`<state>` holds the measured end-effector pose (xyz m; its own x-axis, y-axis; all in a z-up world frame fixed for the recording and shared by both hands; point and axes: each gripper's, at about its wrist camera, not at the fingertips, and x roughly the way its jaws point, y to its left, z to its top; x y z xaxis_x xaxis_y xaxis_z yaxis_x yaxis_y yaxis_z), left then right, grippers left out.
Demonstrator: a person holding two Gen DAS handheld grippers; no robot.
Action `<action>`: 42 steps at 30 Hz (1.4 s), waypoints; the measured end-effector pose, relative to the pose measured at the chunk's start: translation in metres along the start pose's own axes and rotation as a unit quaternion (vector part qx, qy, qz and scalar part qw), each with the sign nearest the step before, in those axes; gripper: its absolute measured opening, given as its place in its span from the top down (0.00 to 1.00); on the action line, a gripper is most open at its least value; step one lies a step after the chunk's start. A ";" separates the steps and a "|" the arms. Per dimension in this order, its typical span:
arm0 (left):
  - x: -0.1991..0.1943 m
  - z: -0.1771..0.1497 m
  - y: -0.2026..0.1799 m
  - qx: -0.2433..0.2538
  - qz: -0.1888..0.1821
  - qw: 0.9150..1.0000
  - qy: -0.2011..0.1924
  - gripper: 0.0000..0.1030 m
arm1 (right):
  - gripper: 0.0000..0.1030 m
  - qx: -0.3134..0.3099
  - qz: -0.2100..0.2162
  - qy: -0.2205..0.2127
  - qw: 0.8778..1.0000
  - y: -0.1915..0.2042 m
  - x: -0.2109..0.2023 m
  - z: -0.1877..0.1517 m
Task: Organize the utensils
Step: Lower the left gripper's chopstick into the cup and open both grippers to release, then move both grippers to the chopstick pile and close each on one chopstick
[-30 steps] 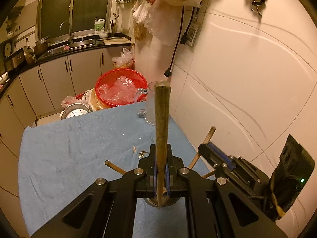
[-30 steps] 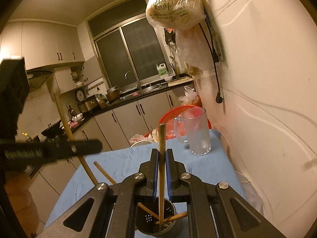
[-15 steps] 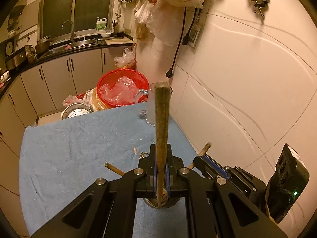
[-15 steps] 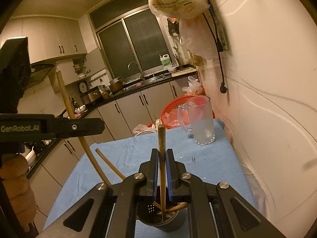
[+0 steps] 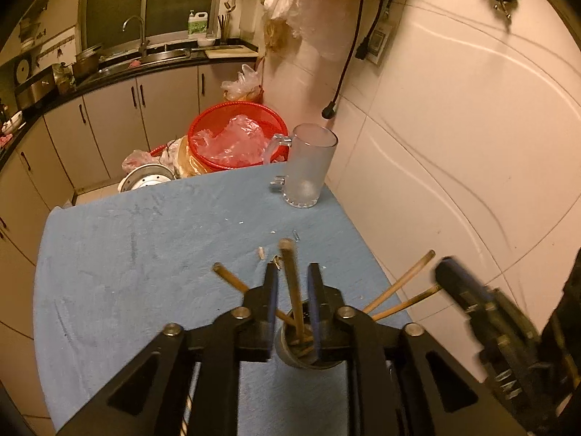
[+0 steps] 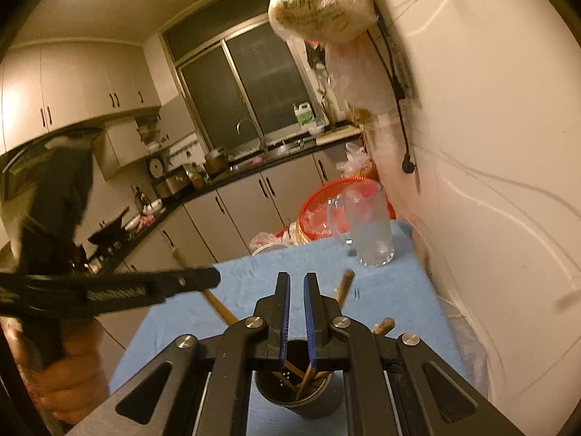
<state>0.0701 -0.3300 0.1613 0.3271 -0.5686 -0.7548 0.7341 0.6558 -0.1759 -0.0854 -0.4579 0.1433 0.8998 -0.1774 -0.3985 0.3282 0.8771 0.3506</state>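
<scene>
Over the blue-covered desk (image 5: 145,254), the left hand-held gripper (image 5: 292,272) is opening around a loose chopstick (image 5: 292,283) standing in the utensil cup (image 5: 308,358); the right hand-held gripper (image 6: 295,279) hovers above, nearly closed and empty.

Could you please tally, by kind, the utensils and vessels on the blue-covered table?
Wooden chopsticks, all standing in the holder: 4
Metal utensil holder: 1
Glass mug: 1
Total: 6
</scene>
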 end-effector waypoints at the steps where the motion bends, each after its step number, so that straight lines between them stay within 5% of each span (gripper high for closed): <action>1: -0.005 -0.001 0.001 0.001 0.000 1.000 -0.005 0.72 | 0.91 0.003 0.003 -0.008 1.000 0.000 -0.007 0.002; 3: -0.023 -0.009 0.003 0.009 0.003 1.000 -0.026 0.59 | 0.91 0.006 0.009 -0.028 1.000 0.002 -0.026 0.005; 8: -0.061 -0.033 0.016 0.004 0.016 0.998 -0.064 0.52 | 0.91 -0.007 0.038 -0.050 0.998 0.017 -0.059 -0.001; 12: -0.082 -0.061 0.038 -0.015 0.037 0.996 -0.078 0.46 | 0.91 -0.026 0.077 -0.020 0.996 0.036 -0.060 -0.018; 18: -0.082 -0.130 0.099 -0.074 0.072 0.994 -0.046 0.35 | 0.91 -0.075 0.117 0.057 0.989 0.078 -0.036 -0.064; 23: -0.064 -0.189 0.158 -0.149 0.100 0.984 0.005 0.35 | 0.91 -0.063 0.146 0.123 0.979 0.096 -0.007 -0.099; 28: -0.037 -0.232 0.207 -0.229 0.113 0.963 0.080 0.36 | 0.91 -0.043 0.158 0.182 0.970 0.107 0.017 -0.132; 32: -0.013 -0.238 0.220 -0.273 0.086 0.952 0.111 0.45 | 0.91 -0.064 0.133 0.201 0.968 0.117 0.024 -0.146; 37: 0.015 -0.227 0.220 -0.281 0.083 0.947 0.130 0.61 | 0.91 -0.076 0.115 0.200 0.970 0.118 0.019 -0.150; 42: 0.030 -0.212 0.212 -0.262 0.118 0.949 0.133 0.69 | 0.91 -0.071 0.098 0.204 0.972 0.112 0.022 -0.146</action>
<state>0.1095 -0.1022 -0.0330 0.2331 -0.2767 -0.9323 0.2407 0.9452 -0.2204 -0.0712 -0.2981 0.0503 0.7427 0.1649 -0.6490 0.0943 0.9338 0.3451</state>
